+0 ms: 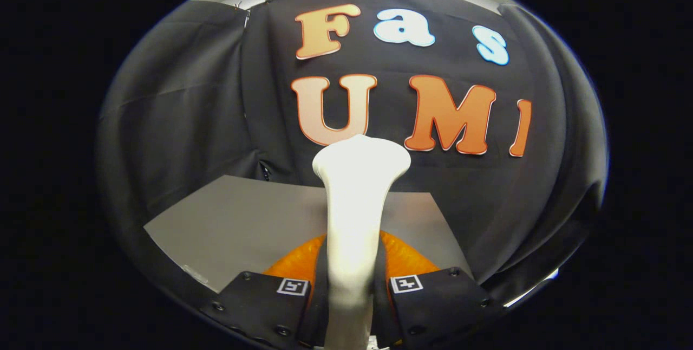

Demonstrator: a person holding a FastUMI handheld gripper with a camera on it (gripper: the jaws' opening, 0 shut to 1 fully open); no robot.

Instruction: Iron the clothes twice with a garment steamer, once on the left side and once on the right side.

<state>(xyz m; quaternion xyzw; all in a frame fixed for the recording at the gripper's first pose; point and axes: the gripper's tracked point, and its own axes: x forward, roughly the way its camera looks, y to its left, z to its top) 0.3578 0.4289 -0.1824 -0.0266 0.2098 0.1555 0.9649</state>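
Gripper (351, 290) pinching the garment steamer (354, 203), its 2 fingers pressed on the handle.
The steamer rises stiff and upright between the fingers, head flaring beyond them; smooth and likely slippery, so the narrow handle is the place to hold. Orange clothes (406, 263) lie on the grey table (243, 220) just beneath.
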